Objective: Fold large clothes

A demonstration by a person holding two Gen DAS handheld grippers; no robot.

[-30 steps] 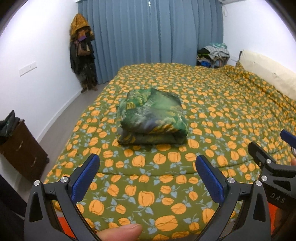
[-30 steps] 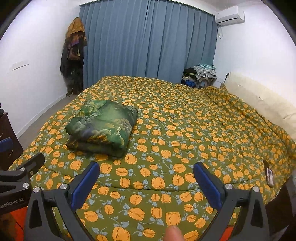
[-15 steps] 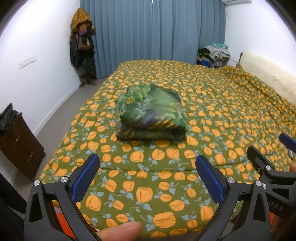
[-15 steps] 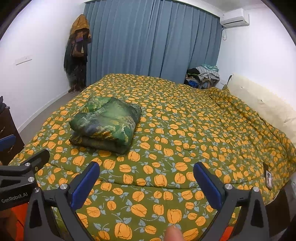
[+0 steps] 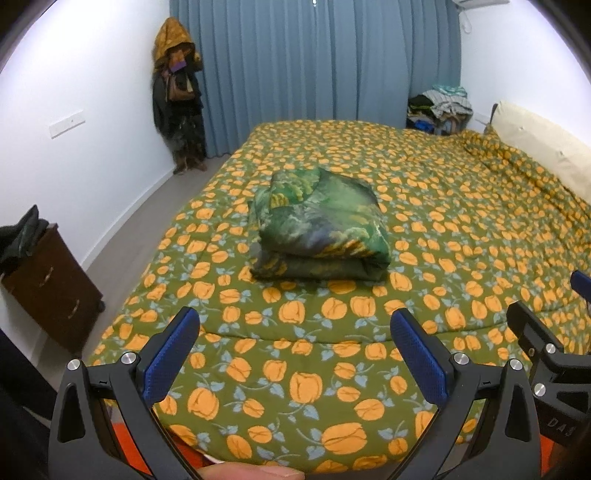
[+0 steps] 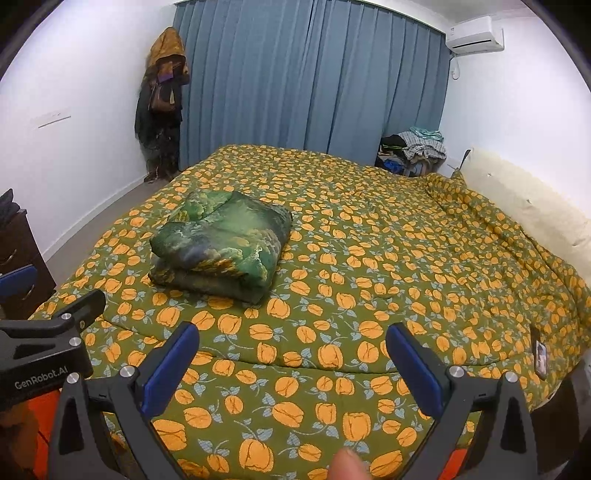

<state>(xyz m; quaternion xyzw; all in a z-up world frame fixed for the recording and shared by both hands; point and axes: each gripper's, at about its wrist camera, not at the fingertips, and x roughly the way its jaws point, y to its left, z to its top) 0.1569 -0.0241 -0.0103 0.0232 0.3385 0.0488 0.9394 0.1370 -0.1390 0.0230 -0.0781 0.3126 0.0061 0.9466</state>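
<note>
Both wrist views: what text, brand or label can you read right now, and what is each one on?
"GenRobot.AI": on the body of the left gripper, at the left edge of the right wrist view.
"DAS": on the body of the right gripper, at the right edge of the left wrist view; it may be cut off.
Phone on the bed: screen too small to read.
Air conditioner: no legible marking.

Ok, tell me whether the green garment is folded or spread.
Folded. The green garment sits on the bed as a compact stacked bundle with layered edges showing; both grippers are open and clear of it.
</note>
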